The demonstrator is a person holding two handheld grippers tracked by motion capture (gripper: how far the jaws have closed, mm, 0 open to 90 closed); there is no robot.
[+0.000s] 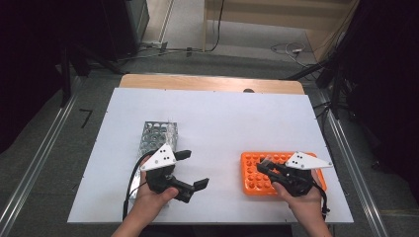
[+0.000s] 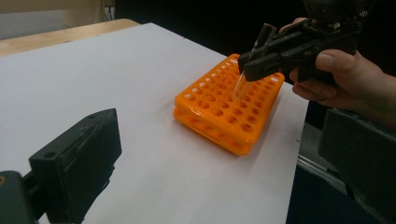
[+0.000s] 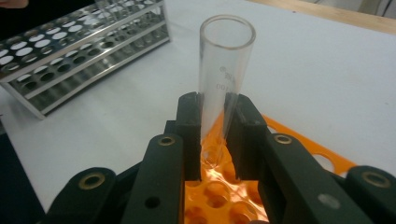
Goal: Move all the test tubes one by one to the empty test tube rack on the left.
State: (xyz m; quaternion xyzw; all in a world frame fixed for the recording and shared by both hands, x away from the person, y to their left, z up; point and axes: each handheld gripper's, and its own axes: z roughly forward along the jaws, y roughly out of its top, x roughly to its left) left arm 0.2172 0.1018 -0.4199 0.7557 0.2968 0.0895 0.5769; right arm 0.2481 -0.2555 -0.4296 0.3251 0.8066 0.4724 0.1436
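Observation:
A clear glass test tube (image 3: 226, 51) is clamped between the jaws of my right gripper (image 3: 217, 121), its open mouth up. Its lower end hangs just over the holes of an orange tube rack (image 2: 224, 112); I cannot tell if it touches. In the high view the right gripper (image 1: 264, 168) is over the left part of the orange rack (image 1: 316, 182). My left gripper (image 1: 192, 169) stands open with nothing in it, just in front of a metal tube rack (image 1: 159, 134) that looks empty, and it points toward the orange rack.
A white sheet (image 1: 222, 118) covers the table, and a strip of bare wood (image 1: 207, 83) shows at the far edge. Cables (image 1: 291, 49) lie on the floor beyond. Dark stands and equipment flank both sides.

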